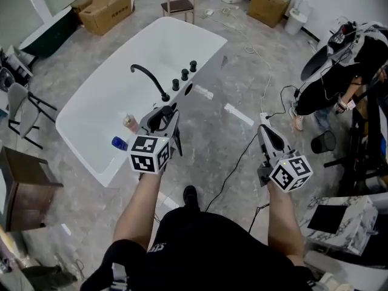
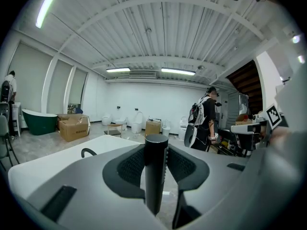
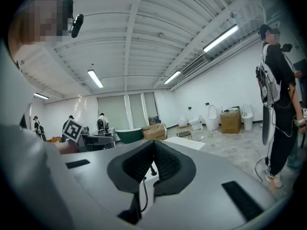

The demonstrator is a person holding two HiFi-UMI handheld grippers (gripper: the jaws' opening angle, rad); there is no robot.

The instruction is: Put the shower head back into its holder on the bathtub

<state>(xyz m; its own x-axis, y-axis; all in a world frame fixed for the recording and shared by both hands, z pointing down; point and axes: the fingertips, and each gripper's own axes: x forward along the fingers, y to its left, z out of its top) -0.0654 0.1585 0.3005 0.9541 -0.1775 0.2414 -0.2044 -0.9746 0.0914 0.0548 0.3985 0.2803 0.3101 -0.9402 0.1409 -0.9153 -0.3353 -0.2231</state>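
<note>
My left gripper hovers over the near rim of the white bathtub, shut on the black shower head handle. The handle stands upright between the jaws. A curved black faucet and three black knobs line the tub's right rim, just beyond that gripper. A dark oval opening sits on the rim beside the knobs. Over the floor to the right of the tub, my right gripper is shut with nothing held, its tips touching.
A pink bottle and a blue object lie in the tub's near end. Cables run across the floor. A person stands at the right among equipment. Cardboard boxes and a stool stand beyond; a folding chair is left.
</note>
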